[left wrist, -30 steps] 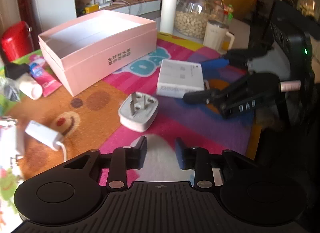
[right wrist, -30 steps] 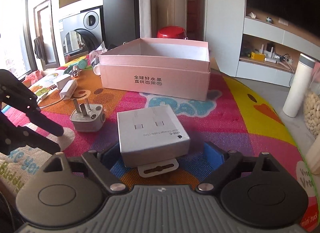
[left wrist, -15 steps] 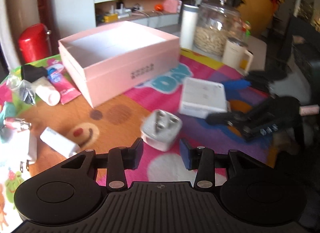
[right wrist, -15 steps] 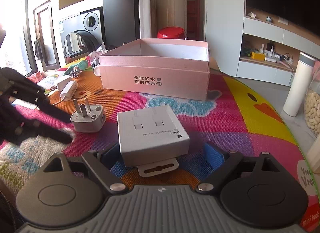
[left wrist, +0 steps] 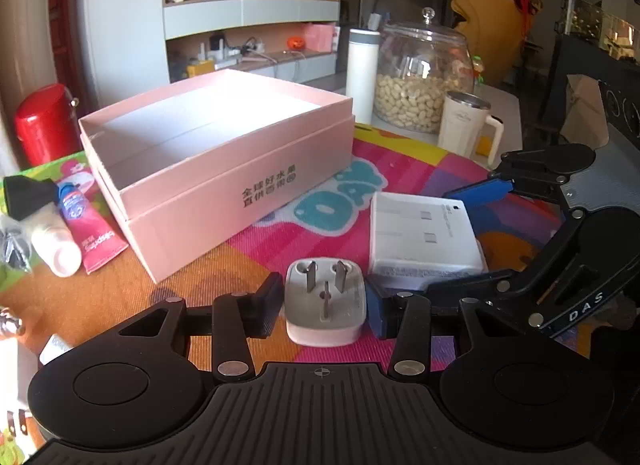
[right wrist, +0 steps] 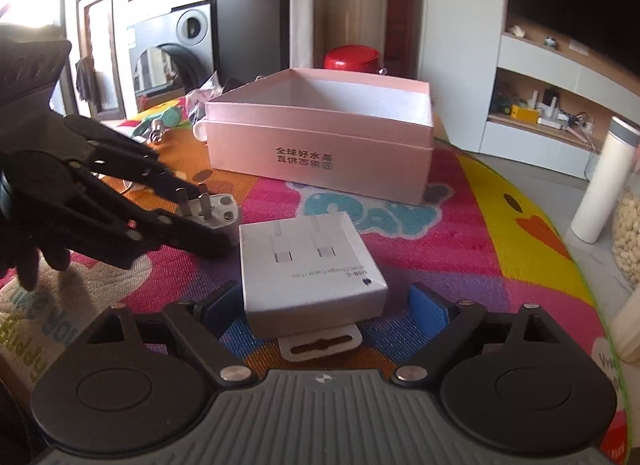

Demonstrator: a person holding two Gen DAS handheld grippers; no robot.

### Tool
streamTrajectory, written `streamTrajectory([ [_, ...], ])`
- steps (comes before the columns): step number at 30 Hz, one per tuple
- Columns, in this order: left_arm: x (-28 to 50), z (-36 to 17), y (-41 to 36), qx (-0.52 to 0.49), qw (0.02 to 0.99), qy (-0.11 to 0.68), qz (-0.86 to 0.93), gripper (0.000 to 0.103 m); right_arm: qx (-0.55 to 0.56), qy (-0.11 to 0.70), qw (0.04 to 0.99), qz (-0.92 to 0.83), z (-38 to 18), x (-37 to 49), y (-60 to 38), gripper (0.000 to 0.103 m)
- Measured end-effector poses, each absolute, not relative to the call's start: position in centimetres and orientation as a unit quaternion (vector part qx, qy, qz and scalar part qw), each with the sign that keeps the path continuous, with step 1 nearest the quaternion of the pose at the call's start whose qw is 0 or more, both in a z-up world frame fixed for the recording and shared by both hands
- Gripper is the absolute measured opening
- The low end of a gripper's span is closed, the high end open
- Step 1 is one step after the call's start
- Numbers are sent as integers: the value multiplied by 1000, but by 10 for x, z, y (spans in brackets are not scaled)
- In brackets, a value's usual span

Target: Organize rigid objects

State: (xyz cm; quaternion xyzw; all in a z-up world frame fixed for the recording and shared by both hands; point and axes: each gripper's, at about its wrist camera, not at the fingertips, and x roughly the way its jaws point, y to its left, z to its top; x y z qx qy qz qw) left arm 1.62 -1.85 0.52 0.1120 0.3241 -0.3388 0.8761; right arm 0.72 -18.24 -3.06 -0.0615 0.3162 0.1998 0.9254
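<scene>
The desk [left wrist: 420, 169] under its bright cartoon mat carries everything, and I read the layout as a sorting job with one clear destination. That destination is the pink box [left wrist: 224, 169], the biggest thing here: it stands open at the far middle of the mat with its white floor bare, which is why I judge the loose hard pieces belong inside it.

Nearer and to the right lies the white cable box [right wrist: 308, 261], flat on the mat with its hang tab pointing back at me. My right claw [right wrist: 320, 305] straddles it with the jaws spread wide, blue pads [right wrist: 428, 311] standing off either side and not pressing. I keep that claw wide because the carton is broad and needs a wide bite; nothing is gripped there yet.

Smaller, just left of the cable box, sits the wall plug [left wrist: 325, 299], resting on its back with its three prongs pointing up. That pose leaves its smooth flat sides free, so my left claw [left wrist: 322, 305] has come in low with one pad on each side. Its jaws are opening at this moment, about half spread, with the plug between them and a thin gap showing on both sides, so I hold nothing here either.

On the far left of the mat a pink tube [left wrist: 90, 231] and a white bottle [left wrist: 56, 249] lie side by side, well apart from my work.
</scene>
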Motion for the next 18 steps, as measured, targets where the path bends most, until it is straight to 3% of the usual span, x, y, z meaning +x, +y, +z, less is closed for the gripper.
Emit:
streamTrajectory([
  [3,12,6,-17,117,880,321,-330,44,-58,321,922,208,-29,11,-183,88],
  [6,4,7,-15,121,885,323,-313,44,-76,311,924,210,-27,9,-180,71],
  [18,-1,37,6,33,901,310,-301,44,-78,257,944,193,4,3,-180,68],
])
